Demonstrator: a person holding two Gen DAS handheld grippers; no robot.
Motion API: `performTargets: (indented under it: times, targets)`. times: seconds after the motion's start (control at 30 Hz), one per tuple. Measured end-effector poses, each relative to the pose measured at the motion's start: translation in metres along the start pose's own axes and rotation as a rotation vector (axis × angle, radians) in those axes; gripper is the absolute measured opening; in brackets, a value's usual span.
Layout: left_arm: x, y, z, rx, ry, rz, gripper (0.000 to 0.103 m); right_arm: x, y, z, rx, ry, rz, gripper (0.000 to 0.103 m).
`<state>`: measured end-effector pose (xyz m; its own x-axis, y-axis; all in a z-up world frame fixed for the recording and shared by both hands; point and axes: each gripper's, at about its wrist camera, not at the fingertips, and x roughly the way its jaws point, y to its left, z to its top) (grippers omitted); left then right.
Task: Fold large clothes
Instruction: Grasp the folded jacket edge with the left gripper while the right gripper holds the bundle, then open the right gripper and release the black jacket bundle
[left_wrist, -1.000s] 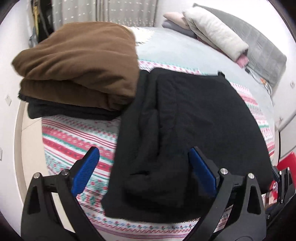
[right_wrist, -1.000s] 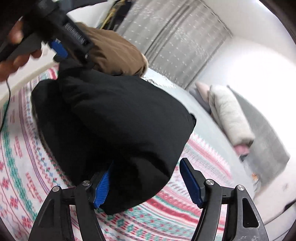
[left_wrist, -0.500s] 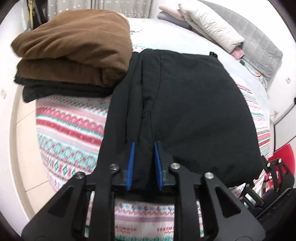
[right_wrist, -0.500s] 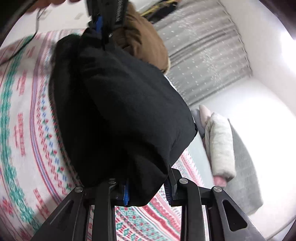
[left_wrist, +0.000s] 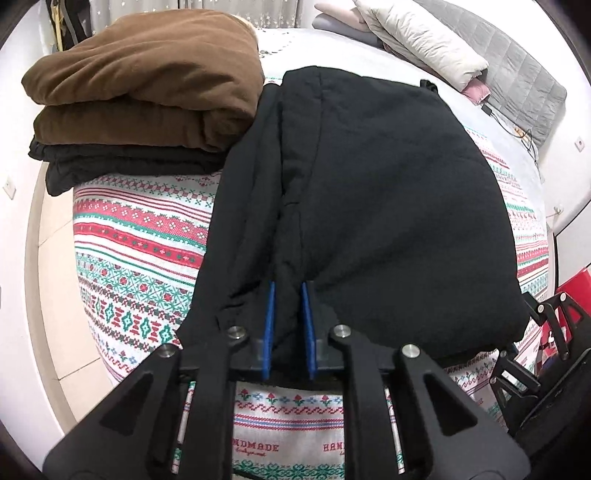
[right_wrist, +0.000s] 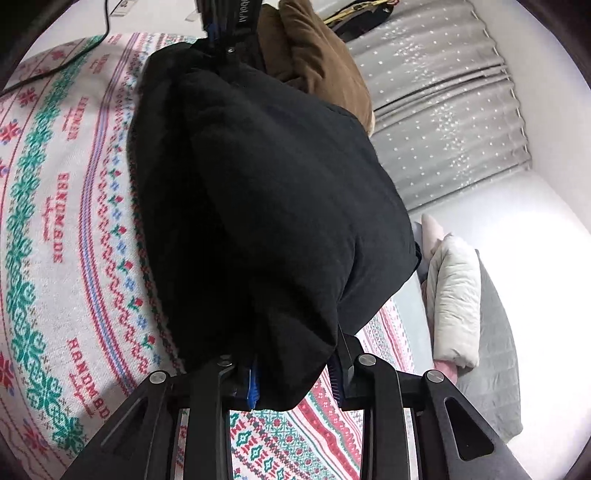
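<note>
Black garment (left_wrist: 388, 206) folded on patterned blanket (left_wrist: 140, 236) over bed, touching brown folded pile (left_wrist: 144, 85) at far left. Left tool (left_wrist: 288, 325) clamped narrow on near hem fold; blue pads (left_wrist: 270, 317) pinch cloth. Right tool (right_wrist: 295, 376) gripping thick bundled edge, pads mostly buried in fabric. Garment's underside layers hidden. Right tool only partly seen at left view's right rim. Pillows (left_wrist: 424, 37) cut off at top edge.
</note>
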<state>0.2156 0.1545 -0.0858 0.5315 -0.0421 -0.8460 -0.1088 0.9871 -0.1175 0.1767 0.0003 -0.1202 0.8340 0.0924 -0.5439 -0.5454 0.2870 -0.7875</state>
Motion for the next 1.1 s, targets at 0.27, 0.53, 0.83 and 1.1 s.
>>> performTargets:
  times: [0.27,0.53,0.83,1.1]
  targets:
    - [-0.007,0.002,0.003,-0.006,0.003,-0.007,0.018,-0.005,-0.017,-0.007,0.106,-0.035,0.099,0.037]
    - [-0.001,0.005,0.001,-0.014,0.014,-0.002,0.021,-0.058,-0.106,-0.019,0.455,-0.191,0.466,0.047]
    - [0.000,0.000,-0.001,-0.003,0.015,0.038,0.021,0.001,-0.124,0.005,0.798,-0.086,0.529,0.031]
    - [-0.017,0.009,0.004,-0.026,-0.010,-0.010,0.029,0.040,-0.084,0.010,0.777,0.044,0.562,0.032]
